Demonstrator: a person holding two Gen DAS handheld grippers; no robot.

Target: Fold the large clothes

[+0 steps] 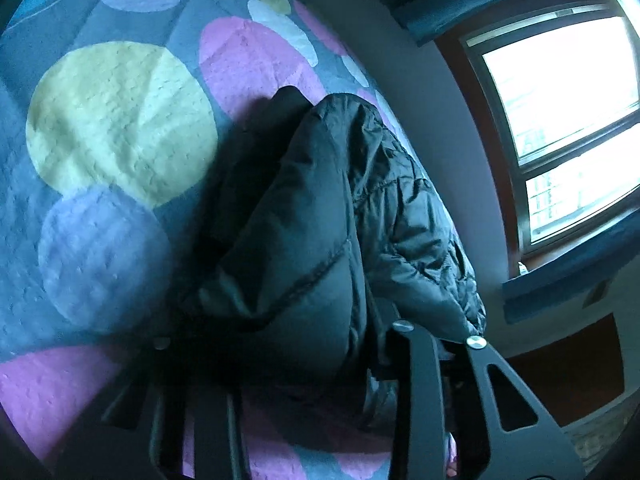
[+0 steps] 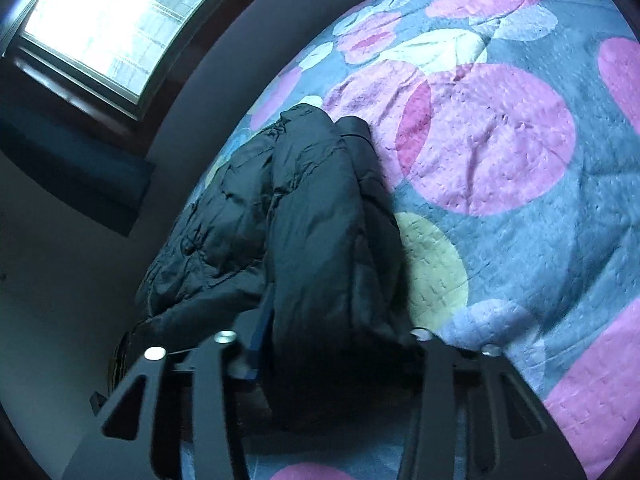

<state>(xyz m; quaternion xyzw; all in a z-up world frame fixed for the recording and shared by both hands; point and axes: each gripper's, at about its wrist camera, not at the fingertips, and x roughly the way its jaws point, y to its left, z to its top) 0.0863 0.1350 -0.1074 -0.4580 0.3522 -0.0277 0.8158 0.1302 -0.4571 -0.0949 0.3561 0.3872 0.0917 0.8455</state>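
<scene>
While both grippers (image 1: 280,332) (image 2: 324,344) clamp blk jacket (image 1: 320,200), on dotted quilt (image 1: 120,120)

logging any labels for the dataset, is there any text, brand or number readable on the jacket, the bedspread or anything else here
None: no readable text in either view.
Black puffer jacket: no label, logo or tag shows.
Dotted bedspread: coloured circles only, no writing.
Window: overexposed, nothing legible through it.
Left gripper and right gripper: plain black, no markings visible.
</scene>
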